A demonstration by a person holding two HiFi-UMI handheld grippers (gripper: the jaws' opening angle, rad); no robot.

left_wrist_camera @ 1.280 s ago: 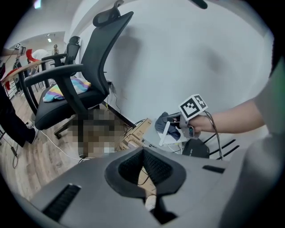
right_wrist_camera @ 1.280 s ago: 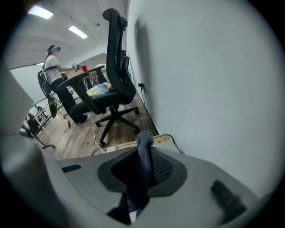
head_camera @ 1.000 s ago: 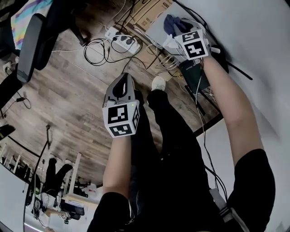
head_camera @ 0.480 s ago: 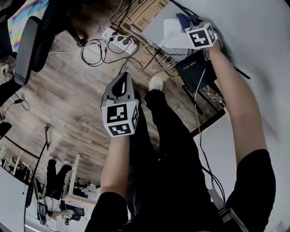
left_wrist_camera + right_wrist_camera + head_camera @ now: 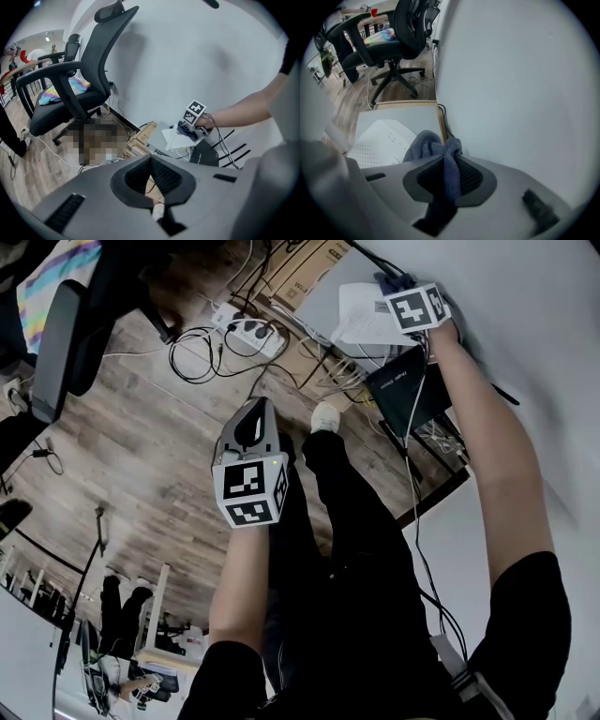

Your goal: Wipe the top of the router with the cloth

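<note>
A white perforated router (image 5: 361, 320) lies on a grey box by the wall; it also shows as the router (image 5: 379, 138) and, small, as the router (image 5: 176, 138). My right gripper (image 5: 405, 294) sits at its far end, shut on a blue cloth (image 5: 386, 281). Up close, the cloth (image 5: 431, 145) bunches between the right gripper (image 5: 447, 173) pads and rests against the router's edge. My left gripper (image 5: 251, 418) hangs over the wooden floor, well apart from the router. The left gripper (image 5: 152, 180) is shut with nothing in it.
A black router (image 5: 408, 390) with antennas leans just below the white one, amid tangled cables. A power strip (image 5: 248, 329) and a cardboard box (image 5: 305, 263) lie on the floor. An office chair (image 5: 79, 89) stands to the left. The white wall runs close on the right.
My right gripper has carried the cloth further along the white router toward its far end by the wall. The left gripper has barely shifted.
</note>
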